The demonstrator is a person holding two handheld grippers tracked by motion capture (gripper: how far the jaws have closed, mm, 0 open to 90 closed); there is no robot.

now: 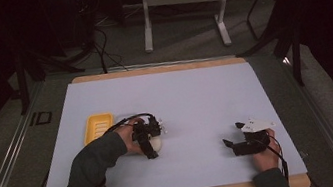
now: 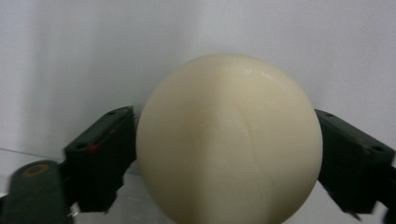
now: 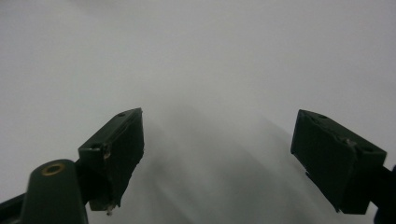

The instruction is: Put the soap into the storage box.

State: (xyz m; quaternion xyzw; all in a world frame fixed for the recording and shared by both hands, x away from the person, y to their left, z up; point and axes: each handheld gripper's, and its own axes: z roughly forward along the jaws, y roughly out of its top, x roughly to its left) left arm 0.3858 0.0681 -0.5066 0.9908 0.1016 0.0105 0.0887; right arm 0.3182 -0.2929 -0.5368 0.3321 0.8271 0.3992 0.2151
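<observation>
Gripping a cream ball (image 2: 229,140), left tongs (image 2: 229,154) half-closed; right tongs (image 3: 219,158) wide apart.

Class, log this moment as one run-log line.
left hand-held gripper: shut on round cream ball | right hand-held gripper: open, empty | yellow plastic tray: beside left hand

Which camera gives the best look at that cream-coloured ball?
The left gripper view: the cream ball sits large and close between the black jaws, which touch both its sides. The high view shows just a pale patch under the left gripper.
</observation>
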